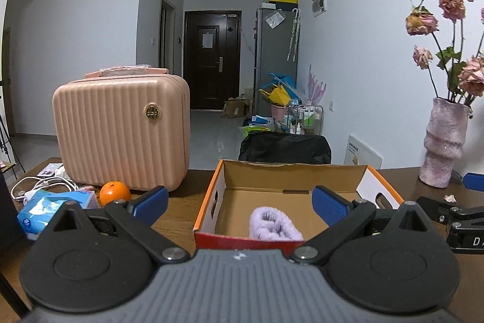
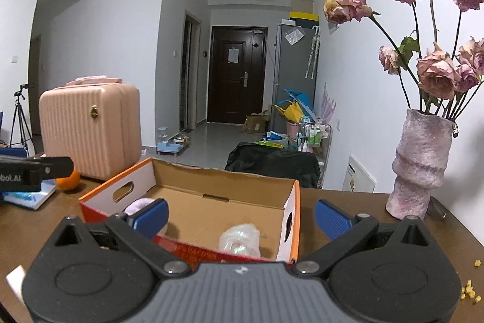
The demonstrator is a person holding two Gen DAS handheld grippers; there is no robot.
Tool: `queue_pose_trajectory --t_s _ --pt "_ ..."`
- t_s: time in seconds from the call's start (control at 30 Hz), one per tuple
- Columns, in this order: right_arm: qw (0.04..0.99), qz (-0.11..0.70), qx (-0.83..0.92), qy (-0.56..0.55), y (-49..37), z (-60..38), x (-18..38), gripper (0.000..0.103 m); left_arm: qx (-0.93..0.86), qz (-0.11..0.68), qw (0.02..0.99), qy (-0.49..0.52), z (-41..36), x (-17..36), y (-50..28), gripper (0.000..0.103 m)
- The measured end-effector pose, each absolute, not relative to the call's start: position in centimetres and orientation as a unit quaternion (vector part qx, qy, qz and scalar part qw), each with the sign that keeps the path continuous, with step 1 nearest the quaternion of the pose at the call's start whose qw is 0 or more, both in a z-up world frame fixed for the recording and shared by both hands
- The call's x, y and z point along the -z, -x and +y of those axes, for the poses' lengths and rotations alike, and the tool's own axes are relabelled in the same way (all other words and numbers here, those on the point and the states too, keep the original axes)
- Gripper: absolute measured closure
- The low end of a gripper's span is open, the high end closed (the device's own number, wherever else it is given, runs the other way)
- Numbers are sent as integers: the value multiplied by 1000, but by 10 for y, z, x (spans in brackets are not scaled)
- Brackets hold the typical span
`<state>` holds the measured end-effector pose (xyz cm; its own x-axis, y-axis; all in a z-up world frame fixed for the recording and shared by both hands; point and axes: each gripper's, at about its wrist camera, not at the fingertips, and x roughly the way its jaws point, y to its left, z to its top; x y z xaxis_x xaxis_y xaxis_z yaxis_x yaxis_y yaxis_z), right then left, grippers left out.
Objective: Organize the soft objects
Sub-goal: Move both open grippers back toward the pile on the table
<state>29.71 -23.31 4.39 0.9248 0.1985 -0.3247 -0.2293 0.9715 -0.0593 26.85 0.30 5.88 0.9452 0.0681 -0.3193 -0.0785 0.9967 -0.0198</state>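
An open cardboard box (image 1: 302, 174) with orange-red outer walls sits on the wooden table; it also shows in the right wrist view (image 2: 193, 180). A rolled lilac towel (image 1: 273, 224) lies inside at the near left, partly seen in the right wrist view (image 2: 139, 206). A clear plastic-wrapped soft item (image 2: 240, 239) lies inside near the right wall. My left gripper (image 1: 239, 202) is open and empty, just in front of the box. My right gripper (image 2: 240, 217) is open and empty, over the box's near right corner.
A pink ribbed case (image 1: 121, 129) stands at the back left, with an orange (image 1: 115, 192), a blue tissue pack (image 1: 51, 208) and white cables (image 1: 39, 183) beside it. A pink vase of dried roses (image 2: 420, 165) stands at the right. Yellow crumbs (image 2: 469, 291) lie near the right edge.
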Motion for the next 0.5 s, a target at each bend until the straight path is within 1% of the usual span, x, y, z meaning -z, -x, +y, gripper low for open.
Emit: queue_pose_trajectory --t_s 0.5 --pt "978 172 -110 51 -237 -237 -38 0 -22 177 984 3 6 -55 -208 0"
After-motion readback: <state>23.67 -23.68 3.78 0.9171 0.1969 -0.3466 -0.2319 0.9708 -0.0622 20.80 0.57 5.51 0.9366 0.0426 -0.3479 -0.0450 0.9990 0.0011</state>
